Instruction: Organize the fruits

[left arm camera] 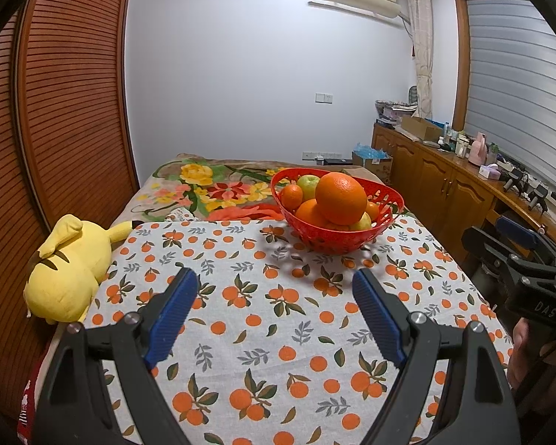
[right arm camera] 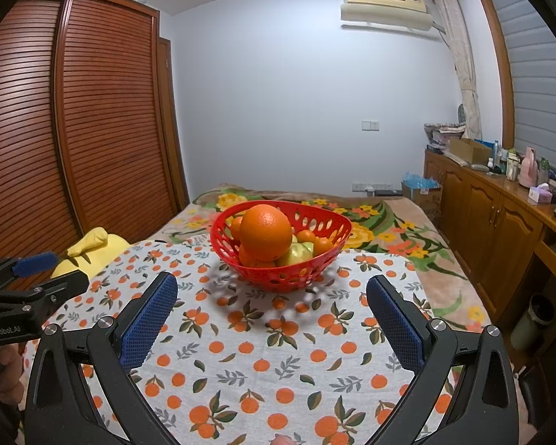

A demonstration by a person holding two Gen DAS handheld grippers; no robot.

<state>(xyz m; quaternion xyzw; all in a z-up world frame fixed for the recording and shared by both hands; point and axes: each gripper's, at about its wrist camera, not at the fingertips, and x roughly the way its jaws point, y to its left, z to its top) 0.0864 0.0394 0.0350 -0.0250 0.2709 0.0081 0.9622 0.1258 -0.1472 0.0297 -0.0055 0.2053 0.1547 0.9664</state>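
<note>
A red perforated basket (left arm camera: pixel 352 244) (right arm camera: pixel 278 278) stands on the orange-print cloth (left arm camera: pixel 259 333) (right arm camera: pixel 263 352). It holds a big orange (left arm camera: pixel 340 197) (right arm camera: pixel 265 231) on top, smaller oranges and green apples (left arm camera: pixel 309 184) (right arm camera: pixel 296 256). My left gripper (left arm camera: pixel 276 282) is open and empty, short of the basket. My right gripper (right arm camera: pixel 272 287) is open and empty, just in front of the basket. The right gripper also shows at the right edge of the left wrist view (left arm camera: pixel 515 252); the left one shows at the left edge of the right wrist view (right arm camera: pixel 26 278).
A yellow plush toy (left arm camera: pixel 66 267) (right arm camera: pixel 89 250) lies at the cloth's left edge. A floral blanket (left arm camera: pixel 211 185) (right arm camera: pixel 407 237) lies behind the basket. A wooden wardrobe (left arm camera: pixel 55 111) stands left; a cluttered wooden sideboard (left arm camera: pixel 444 181) (right arm camera: pixel 500 215) stands right.
</note>
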